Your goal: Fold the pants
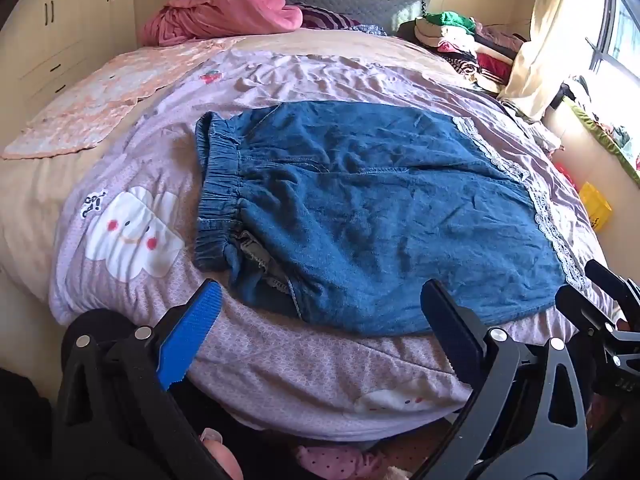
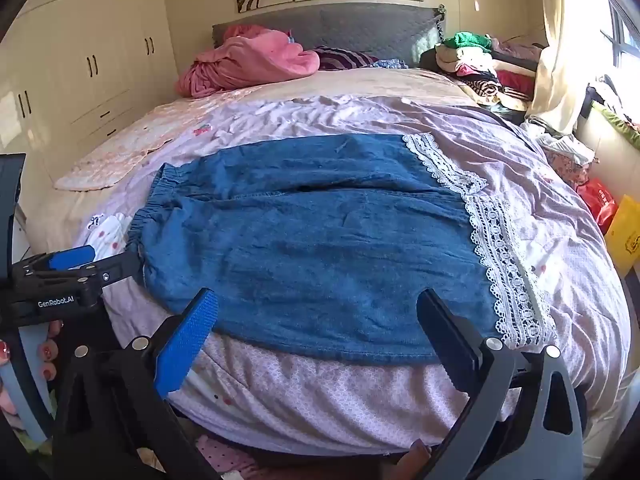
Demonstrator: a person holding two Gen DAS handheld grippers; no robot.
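A wide bed under a wrinkled lilac quilted cover [image 1: 280, 344] is seen, and across its near half the blue denim pants with white lace hems [image 2: 320, 248] are laid flat, already doubled leg upon leg, elastic waistband to the left. Just short of the near edge of the denim, the left gripper [image 1: 320, 340] and the right gripper [image 2: 316, 340] are held spread wide with nothing gripped. Should only the top layer be pinched, the legs could be dragged askew and the soft cover bunched underneath.
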